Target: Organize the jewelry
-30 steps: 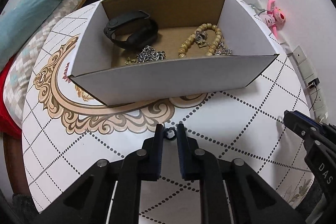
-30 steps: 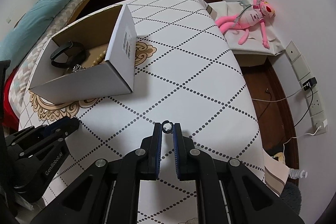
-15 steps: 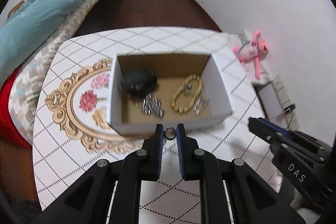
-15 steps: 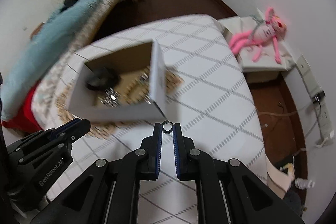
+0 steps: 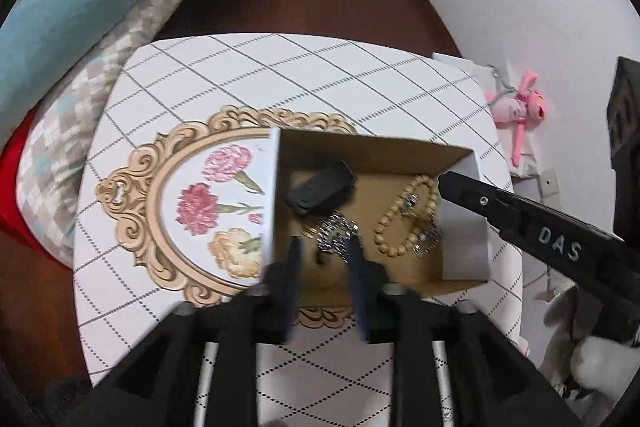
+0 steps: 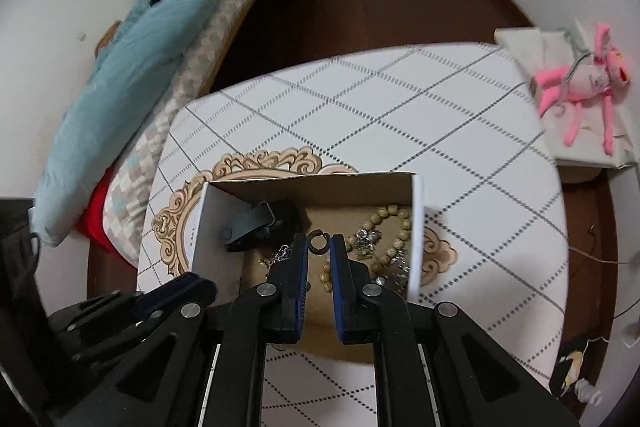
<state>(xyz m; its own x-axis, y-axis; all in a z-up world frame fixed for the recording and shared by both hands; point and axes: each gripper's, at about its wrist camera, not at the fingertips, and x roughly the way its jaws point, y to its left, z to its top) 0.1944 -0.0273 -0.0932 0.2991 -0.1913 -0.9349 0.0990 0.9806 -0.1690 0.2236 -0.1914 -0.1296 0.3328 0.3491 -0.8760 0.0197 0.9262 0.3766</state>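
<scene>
The right gripper point(image 6: 319, 247) pinches a small, probably light and slippery ring point(image 6: 319, 242) by its rim above the box point(image 6: 418, 227), while the left gripper point(image 5: 324, 253) is open.

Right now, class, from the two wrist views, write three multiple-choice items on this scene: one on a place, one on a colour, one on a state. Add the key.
1. Where does the black rubber wristband lie?
A. on the patterned tablecloth
B. inside the white cardboard box
C. on the bed

2. What colour is the round-bead bracelet?
A. beige
B. red
C. blue

3. How do the right tongs stand?
A. wide open and empty
B. shut on a small dark ring
C. shut on the wristband

Key:
1 B, the wristband rests on the box's brown floor near its far left corner.
2 A, its beads are pale tan against the cardboard.
3 B, the ring sits pinched between the fingertips, above the box.
</scene>
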